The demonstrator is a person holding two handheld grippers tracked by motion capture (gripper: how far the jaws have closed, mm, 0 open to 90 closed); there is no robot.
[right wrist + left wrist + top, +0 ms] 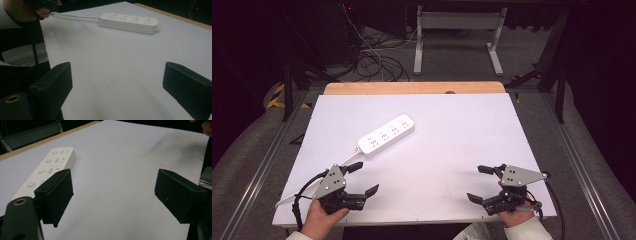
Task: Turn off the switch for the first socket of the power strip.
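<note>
Grippers at near edge of white board [452,165], one in each hand. Left gripper [363,179] jaws spread wide, nothing between. Right gripper [480,183] jaws also wide, nothing held. White power strip [386,135] lies flat, angled, beyond left gripper, well apart from right; its cord [346,160] runs back toward left hand. Board matte, bare elsewhere, faint smudges. Wooden table edge [412,88] shows at far side. Beyond: grey carpet, tangled black cables [374,62], white desk frame [459,35], dark surroundings.
</note>
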